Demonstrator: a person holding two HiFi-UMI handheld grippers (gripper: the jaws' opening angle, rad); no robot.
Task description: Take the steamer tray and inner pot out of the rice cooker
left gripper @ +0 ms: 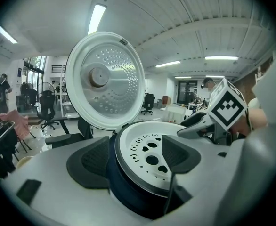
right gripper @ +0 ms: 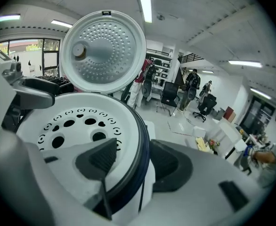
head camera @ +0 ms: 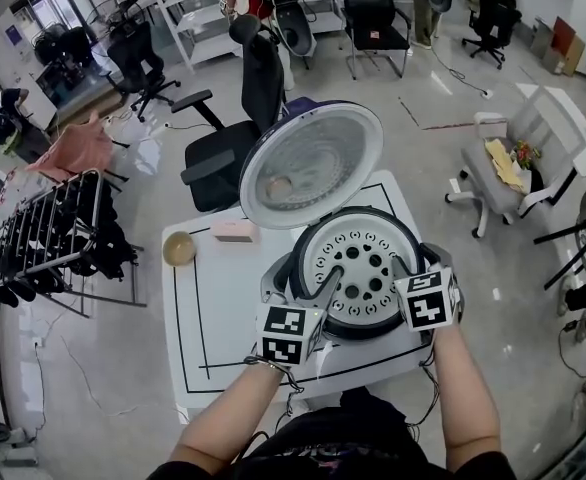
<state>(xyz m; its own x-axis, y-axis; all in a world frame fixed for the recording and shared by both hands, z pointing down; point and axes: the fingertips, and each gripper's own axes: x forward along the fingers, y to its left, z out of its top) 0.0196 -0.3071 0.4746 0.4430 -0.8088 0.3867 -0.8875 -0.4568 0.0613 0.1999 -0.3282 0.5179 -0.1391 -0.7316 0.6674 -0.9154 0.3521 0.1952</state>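
The rice cooker [head camera: 285,278] stands on the white table with its lid [head camera: 311,163] swung up. The white steamer tray [head camera: 361,265] with round holes lies in its mouth, ringed by a dark rim [left gripper: 124,173]. The inner pot beneath is hidden. My left gripper [head camera: 303,286] straddles the near-left rim, one pad [left gripper: 93,160] outside and the other over the tray [left gripper: 150,149]; the jaws stand wide. My right gripper [head camera: 420,261] straddles the right rim the same way, one pad [right gripper: 102,157] over the tray [right gripper: 77,121] and the other outside, not pressing.
A pink box [head camera: 235,230] and a small round bowl [head camera: 179,248] lie on the table [head camera: 203,308] left of the cooker. A black office chair [head camera: 238,128] stands behind the table, and a drying rack [head camera: 53,233] stands at the left.
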